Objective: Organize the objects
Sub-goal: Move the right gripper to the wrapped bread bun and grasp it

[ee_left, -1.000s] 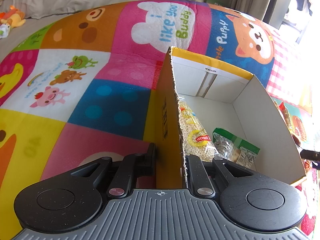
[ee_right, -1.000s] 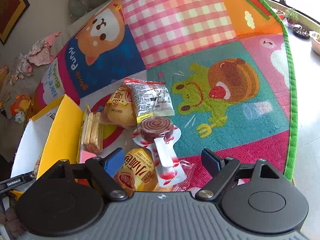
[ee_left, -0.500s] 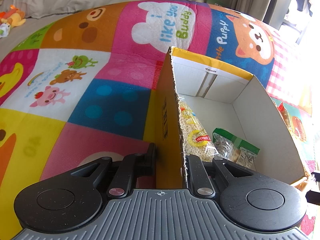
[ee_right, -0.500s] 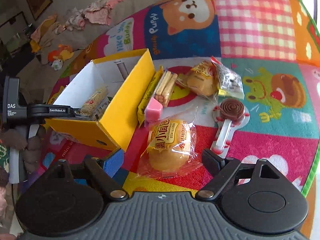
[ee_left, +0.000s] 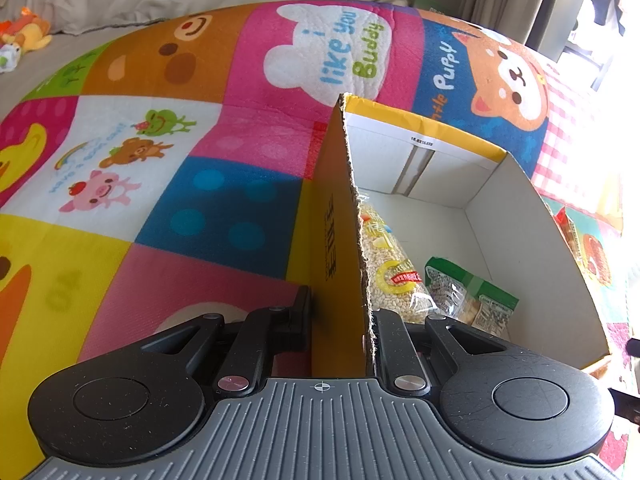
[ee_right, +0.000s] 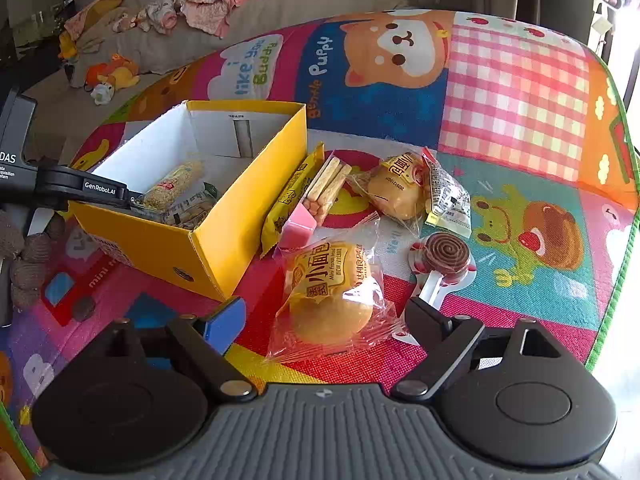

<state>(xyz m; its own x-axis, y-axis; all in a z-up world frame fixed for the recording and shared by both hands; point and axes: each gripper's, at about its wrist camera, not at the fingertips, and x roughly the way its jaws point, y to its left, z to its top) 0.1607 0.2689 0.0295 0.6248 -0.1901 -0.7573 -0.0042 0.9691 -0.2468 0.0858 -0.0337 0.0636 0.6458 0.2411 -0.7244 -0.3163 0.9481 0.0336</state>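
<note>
My left gripper (ee_left: 340,320) is shut on the near wall of the yellow cardboard box (ee_left: 338,248); it also shows in the right wrist view (ee_right: 104,191) at the box's (ee_right: 240,208) left side. Inside lie a puffed-grain bar (ee_left: 390,264) and a green-topped snack pack (ee_left: 472,296). My right gripper (ee_right: 326,316) is open and empty, just above a wrapped bread bun (ee_right: 332,292) lying on the mat between its fingers. Beside the box lie a yellow snack bar (ee_right: 292,196), a pink biscuit-stick pack (ee_right: 316,204), a second bun (ee_right: 396,192), a grey sachet (ee_right: 448,196) and a brown swirl lollipop (ee_right: 444,256).
All sits on a colourful cartoon play mat (ee_right: 512,92). A sofa with clothes and plush toys (ee_right: 168,20) stands beyond the mat. A knitted toy (ee_right: 28,264) lies at the left edge. The mat's green border (ee_right: 616,280) runs along the right.
The right gripper has pulled back and swung left; the front bun now lies between its open fingers and the box is in view. The left gripper still holds the box wall.
</note>
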